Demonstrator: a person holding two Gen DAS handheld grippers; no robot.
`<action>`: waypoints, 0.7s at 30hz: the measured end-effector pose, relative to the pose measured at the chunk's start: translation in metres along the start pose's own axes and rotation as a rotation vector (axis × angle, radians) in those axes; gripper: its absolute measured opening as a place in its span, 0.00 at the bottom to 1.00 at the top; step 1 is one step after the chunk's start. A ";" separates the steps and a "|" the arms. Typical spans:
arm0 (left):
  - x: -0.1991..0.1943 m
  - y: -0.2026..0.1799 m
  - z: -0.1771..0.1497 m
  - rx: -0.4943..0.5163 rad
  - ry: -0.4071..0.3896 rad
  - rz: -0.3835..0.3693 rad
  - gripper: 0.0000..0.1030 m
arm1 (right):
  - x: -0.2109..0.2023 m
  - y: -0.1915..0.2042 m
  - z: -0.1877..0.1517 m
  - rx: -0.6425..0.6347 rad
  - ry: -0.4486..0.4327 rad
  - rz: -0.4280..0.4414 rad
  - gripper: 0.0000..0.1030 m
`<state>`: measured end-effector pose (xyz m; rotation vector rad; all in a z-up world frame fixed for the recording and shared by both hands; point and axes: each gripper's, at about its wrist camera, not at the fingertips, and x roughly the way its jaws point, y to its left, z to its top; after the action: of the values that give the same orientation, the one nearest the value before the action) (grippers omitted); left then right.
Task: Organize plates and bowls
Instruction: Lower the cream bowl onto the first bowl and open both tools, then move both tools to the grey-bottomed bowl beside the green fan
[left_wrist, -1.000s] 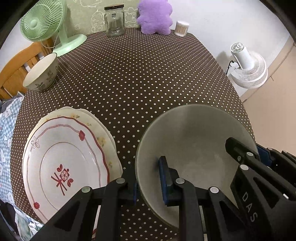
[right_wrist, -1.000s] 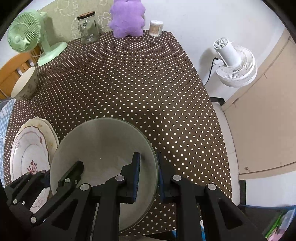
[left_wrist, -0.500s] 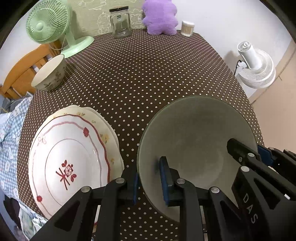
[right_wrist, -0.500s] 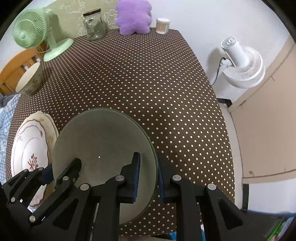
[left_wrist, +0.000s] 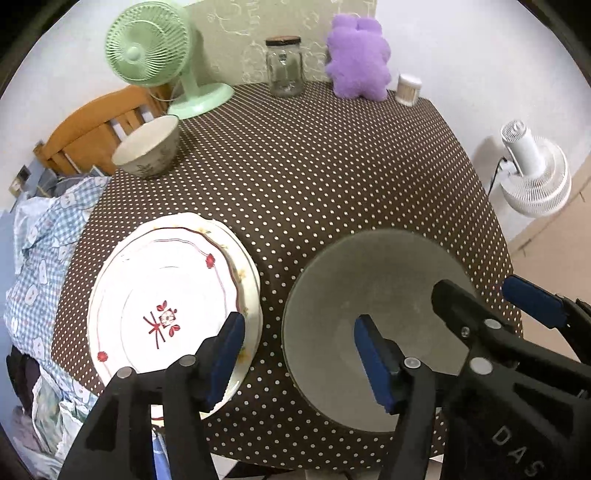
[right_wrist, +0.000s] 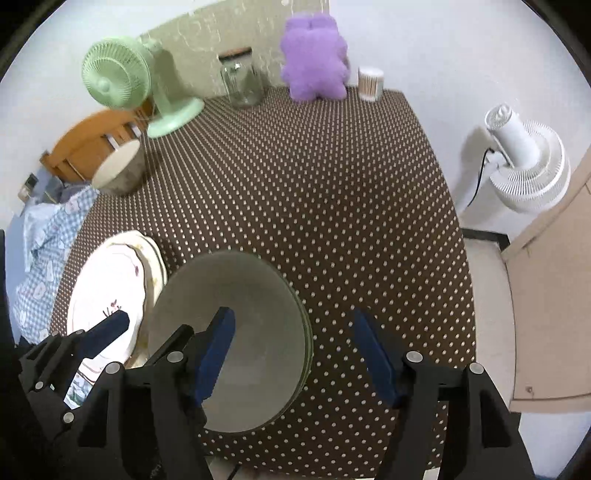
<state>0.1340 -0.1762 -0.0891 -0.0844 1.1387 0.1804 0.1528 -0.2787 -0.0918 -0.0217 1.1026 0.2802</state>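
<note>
A wide grey-green bowl (left_wrist: 388, 288) (right_wrist: 251, 295) sits on the dotted tablecloth near the front edge; a second rim shows under it on the right. My left gripper (left_wrist: 299, 350) straddles the bowl's left rim, its jaws opening, the pads off the rim. My right gripper (right_wrist: 293, 345) straddles the right rim in the same way, also opening, with nothing gripped. Left of the bowl lie stacked floral plates (left_wrist: 166, 295) (right_wrist: 110, 288). A small floral bowl (left_wrist: 147, 147) (right_wrist: 118, 170) stands at the table's far left edge.
At the back stand a green fan (left_wrist: 147, 51), a glass jar (left_wrist: 284, 66), a purple plush toy (left_wrist: 358, 59) and a small cotton swab tub (left_wrist: 408, 88). A wooden chair (left_wrist: 99, 125) with blue checked cloth (left_wrist: 44, 236) is at left, a white floor fan (left_wrist: 532, 177) at right.
Both grippers were shut on the big bowl's rim and now stand open around it. Both have lifted and tipped up, so more of the back wall shows.
</note>
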 end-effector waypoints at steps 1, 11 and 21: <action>-0.003 0.002 0.001 -0.011 -0.009 -0.006 0.65 | -0.003 0.000 0.001 -0.004 -0.003 0.004 0.68; -0.026 0.022 0.021 -0.045 -0.102 -0.036 0.81 | -0.032 0.016 0.015 -0.037 -0.087 0.027 0.81; -0.037 0.067 0.043 -0.023 -0.140 -0.047 0.82 | -0.044 0.060 0.033 -0.015 -0.133 0.012 0.81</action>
<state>0.1451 -0.1077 -0.0362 -0.1173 0.9947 0.1555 0.1495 -0.2254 -0.0307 -0.0101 0.9688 0.2964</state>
